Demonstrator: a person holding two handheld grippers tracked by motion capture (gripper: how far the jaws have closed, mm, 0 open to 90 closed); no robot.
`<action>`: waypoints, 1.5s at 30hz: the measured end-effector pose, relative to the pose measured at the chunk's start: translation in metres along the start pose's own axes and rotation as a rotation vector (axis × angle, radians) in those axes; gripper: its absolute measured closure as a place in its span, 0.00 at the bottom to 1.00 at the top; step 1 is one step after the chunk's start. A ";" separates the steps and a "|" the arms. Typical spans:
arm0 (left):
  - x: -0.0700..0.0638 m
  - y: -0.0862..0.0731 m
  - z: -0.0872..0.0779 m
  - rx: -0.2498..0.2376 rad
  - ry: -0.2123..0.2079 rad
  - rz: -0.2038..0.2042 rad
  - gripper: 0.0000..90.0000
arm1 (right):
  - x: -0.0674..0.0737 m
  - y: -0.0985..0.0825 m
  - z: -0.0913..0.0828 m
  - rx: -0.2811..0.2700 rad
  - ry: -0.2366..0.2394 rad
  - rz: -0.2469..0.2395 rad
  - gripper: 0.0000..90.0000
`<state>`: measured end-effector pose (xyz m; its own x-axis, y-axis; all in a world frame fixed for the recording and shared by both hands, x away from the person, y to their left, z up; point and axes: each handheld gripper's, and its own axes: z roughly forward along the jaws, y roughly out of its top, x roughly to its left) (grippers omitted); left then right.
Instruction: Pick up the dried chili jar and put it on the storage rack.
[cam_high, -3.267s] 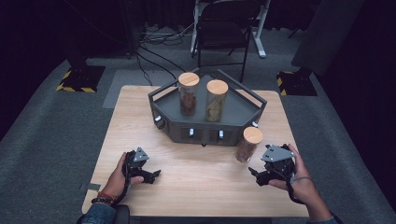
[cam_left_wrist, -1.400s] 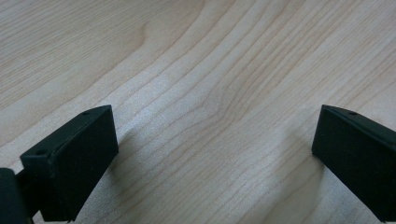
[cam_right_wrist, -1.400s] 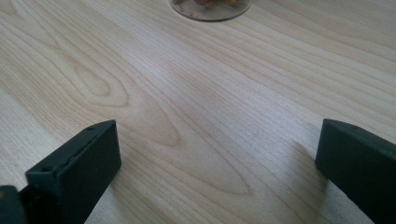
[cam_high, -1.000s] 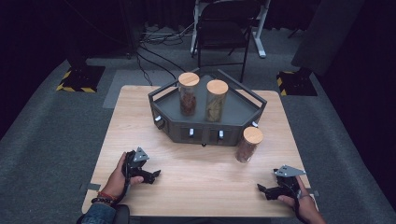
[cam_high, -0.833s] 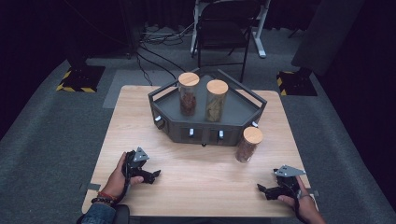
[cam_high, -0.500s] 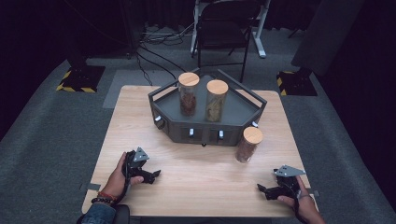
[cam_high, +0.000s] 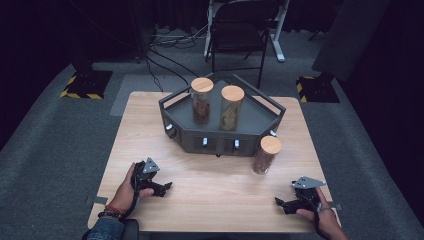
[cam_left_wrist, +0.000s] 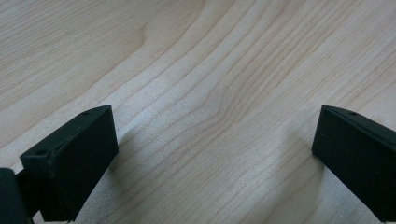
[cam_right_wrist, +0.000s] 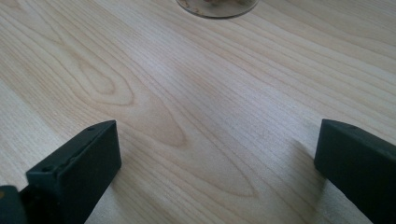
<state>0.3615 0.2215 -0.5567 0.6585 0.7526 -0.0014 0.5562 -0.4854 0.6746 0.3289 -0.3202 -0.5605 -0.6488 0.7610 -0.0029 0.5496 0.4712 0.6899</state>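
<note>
The right hand-held gripper (cam_high: 289, 204) has pulled back from the cork-lidded glass jar (cam_high: 265, 155) and now rests low at the near right corner of the worktop (cam_high: 210, 200); a few seconds ago it sat right next to that jar, and over the last second it has not moved at all. Its jaws stand wide apart with nothing between them, and in the right gripper view only bare wood grain lies between them, with the round base of the jar (cam_right_wrist: 217, 7) just showing at the top edge, well clear of the tips. The jar stands upright on the worktop, just in front of the right end of the dark angular tray (cam_high: 265, 122), touching neither gripper. Two more cork-lidded jars, one (cam_high: 201, 100) on the left and one (cam_high: 231, 107) beside it, stand upright inside the tray. The left hand-held gripper (cam_high: 162, 188) has kept its place near the front left of the worktop, likewise released and empty, its jaws spread over plain wood. I judge this to mean the jar has been let go and set down outside the tray, so this step looks finished, and both grippers are parked and free for whichever jar comes next.
</note>
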 end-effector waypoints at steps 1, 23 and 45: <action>0.000 0.000 0.000 0.000 -0.001 0.000 0.00 | 0.000 0.000 0.000 -0.001 0.001 -0.001 0.00; 0.000 0.002 0.001 -0.001 -0.002 0.002 0.00 | 0.003 0.002 0.000 0.001 0.003 -0.021 0.02; 0.000 0.002 0.001 -0.001 -0.002 0.002 0.00 | 0.004 0.040 0.002 -0.066 -0.004 0.018 0.02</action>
<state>0.3633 0.2202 -0.5567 0.6606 0.7507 -0.0011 0.5542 -0.4867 0.6753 0.3492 -0.2974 -0.5340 -0.6371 0.7707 0.0069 0.5251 0.4275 0.7359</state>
